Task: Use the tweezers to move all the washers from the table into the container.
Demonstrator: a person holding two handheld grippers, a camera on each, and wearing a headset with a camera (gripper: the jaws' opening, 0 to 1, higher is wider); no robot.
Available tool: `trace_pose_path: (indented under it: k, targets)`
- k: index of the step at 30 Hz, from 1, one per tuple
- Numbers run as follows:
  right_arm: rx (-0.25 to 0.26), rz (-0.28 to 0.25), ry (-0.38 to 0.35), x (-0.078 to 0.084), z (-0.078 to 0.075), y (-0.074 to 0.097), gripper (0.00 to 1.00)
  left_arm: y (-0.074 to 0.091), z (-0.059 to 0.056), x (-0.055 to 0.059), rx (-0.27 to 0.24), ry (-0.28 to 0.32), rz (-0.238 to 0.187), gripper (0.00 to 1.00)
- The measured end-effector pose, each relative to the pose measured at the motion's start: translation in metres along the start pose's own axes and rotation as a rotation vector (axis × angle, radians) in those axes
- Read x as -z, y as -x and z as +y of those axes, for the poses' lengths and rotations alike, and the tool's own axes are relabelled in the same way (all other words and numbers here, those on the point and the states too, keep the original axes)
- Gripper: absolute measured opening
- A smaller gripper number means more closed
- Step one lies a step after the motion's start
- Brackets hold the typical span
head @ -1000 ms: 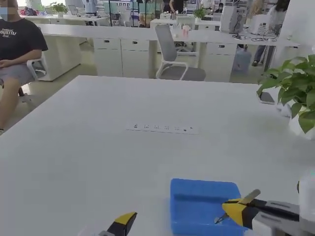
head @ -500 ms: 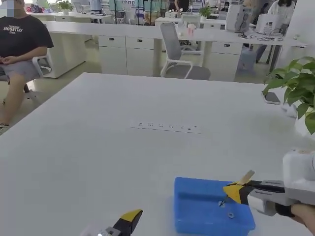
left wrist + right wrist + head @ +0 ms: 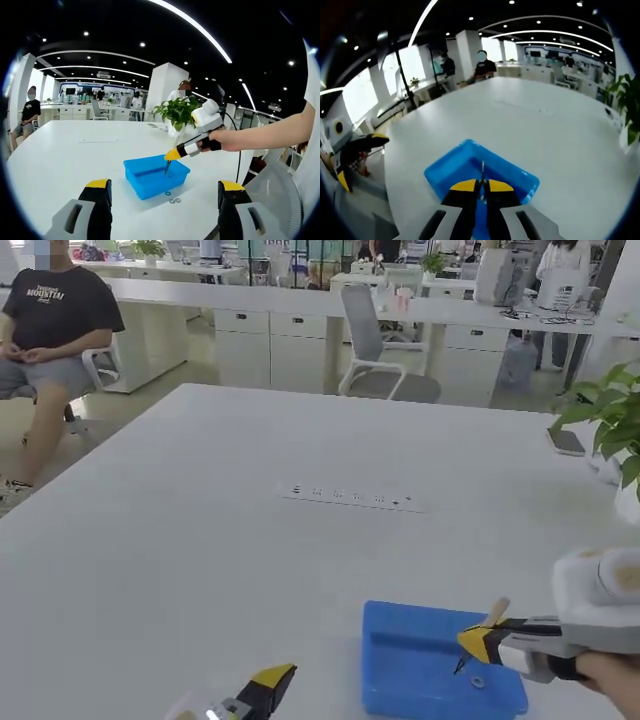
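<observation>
**Holding the tweezers over the container: one moment, three views**

The right hand-held gripper (image 3: pixel 481 189) has its two jaws drawn together to a narrow slit. The one pair of tweezers (image 3: pixel 482 172) is clamped between them. The tweezer tips point down into the single blue container (image 3: pixel 395 670), which stands on the white bench (image 3: pixel 200 560) at its near right. Whether the tips grip anything cannot be told. One washer (image 3: pixel 477 681) lies on the container floor, just beside the tips.

The left hand-held gripper (image 3: pixel 164 186) is held at the near side of the container, its two jaws spread wide with nothing between them. In the left gripper view, three washers (image 3: pixel 172 201) lie on the bench just outside the container's near wall. Two are close together and the third is a little apart.

One potted plant (image 3: pixel 610 410) stands at the far right of the bench. One person (image 3: pixel 50 320) sits beyond its far left corner.
</observation>
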State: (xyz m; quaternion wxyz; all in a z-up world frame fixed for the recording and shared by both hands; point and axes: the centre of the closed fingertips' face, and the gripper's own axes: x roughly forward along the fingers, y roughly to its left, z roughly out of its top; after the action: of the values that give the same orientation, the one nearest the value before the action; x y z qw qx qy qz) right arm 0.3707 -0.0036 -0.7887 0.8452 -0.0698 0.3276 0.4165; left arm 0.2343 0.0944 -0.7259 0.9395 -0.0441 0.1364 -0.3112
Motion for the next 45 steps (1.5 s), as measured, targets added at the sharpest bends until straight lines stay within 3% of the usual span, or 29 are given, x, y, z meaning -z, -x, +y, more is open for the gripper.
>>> trace_pose_path:
  k: [6, 14, 19, 30, 45]
  targets:
    - [0.010, 0.035, -0.010, 0.008, -0.007, -0.008, 0.03, 0.000, 0.000, 0.001, 0.006, 0.004, 0.001, 0.89]
    - [0.008, 0.058, 0.014, 0.011, -0.003, -0.012, 0.03, 0.000, 0.000, 0.002, 0.010, 0.001, 0.005, 0.88]
    - [0.016, 0.085, 0.073, 0.018, -0.002, -0.014, 0.03, 0.000, 0.000, 0.002, 0.010, 0.002, 0.006, 0.88]
    - [0.032, 0.073, 0.113, 0.015, -0.006, -0.013, 0.04, 0.001, 0.002, 0.002, 0.005, 0.001, 0.004, 0.88]
    - [0.018, -0.014, 0.083, -0.010, 0.011, 0.010, 0.03, 0.000, 0.002, 0.004, 0.003, 0.000, 0.014, 0.87]
